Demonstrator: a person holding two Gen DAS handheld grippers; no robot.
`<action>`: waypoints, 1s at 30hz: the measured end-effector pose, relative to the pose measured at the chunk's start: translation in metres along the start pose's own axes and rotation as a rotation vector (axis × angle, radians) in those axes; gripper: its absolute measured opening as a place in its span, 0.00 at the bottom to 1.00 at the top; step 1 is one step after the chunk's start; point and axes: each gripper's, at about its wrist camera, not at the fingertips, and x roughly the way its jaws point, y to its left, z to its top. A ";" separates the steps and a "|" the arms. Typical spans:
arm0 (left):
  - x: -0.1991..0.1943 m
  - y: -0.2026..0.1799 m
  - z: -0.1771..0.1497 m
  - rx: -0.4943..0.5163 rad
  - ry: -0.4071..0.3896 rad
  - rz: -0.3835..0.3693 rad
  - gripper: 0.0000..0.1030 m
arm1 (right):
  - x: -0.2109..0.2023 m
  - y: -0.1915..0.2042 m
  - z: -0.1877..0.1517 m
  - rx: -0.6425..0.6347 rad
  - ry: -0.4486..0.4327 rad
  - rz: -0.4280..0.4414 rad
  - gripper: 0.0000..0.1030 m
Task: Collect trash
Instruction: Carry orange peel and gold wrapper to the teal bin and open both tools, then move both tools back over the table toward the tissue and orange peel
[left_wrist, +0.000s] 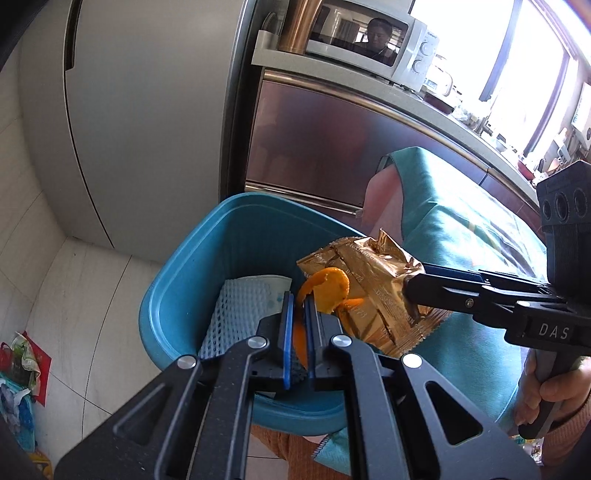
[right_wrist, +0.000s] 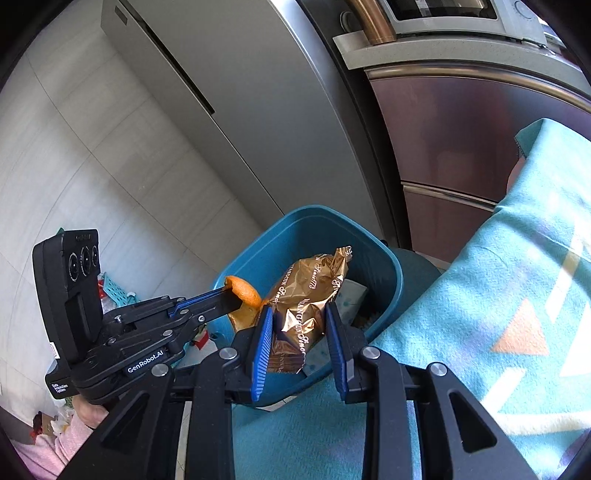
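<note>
left tool (left_wrist: 300, 314) pinches orange peel (left_wrist: 328, 288); right tool (right_wrist: 299, 332) clamps gold wrapper (right_wrist: 306, 295) over bin (right_wrist: 391, 273).

We see the bin (left_wrist: 192, 266) on the floor, before the fridge (left_wrist: 147, 122) and the cabinet (left_wrist: 332, 147). A cloth-covered surface (right_wrist: 517, 295) stands just right of the bin. Above the bin, our left tool (left_wrist: 299, 306) pinches the orange peel (left_wrist: 328, 288); our right tool (right_wrist: 299, 321) clamps the foil bag (right_wrist: 306, 295), just right of the peel. In the bin lies a foam net (left_wrist: 236, 314). A microwave (left_wrist: 369, 40) sits on the desk (left_wrist: 424, 103) behind.
</note>
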 end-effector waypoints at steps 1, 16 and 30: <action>0.002 0.000 0.000 0.000 0.003 0.000 0.06 | 0.001 0.001 0.000 -0.003 0.004 -0.005 0.27; 0.039 0.003 -0.005 -0.020 0.065 -0.013 0.12 | 0.004 0.001 0.001 0.020 0.010 0.000 0.32; 0.015 -0.012 -0.007 0.015 -0.007 -0.030 0.23 | -0.024 -0.017 -0.011 0.048 -0.061 0.038 0.37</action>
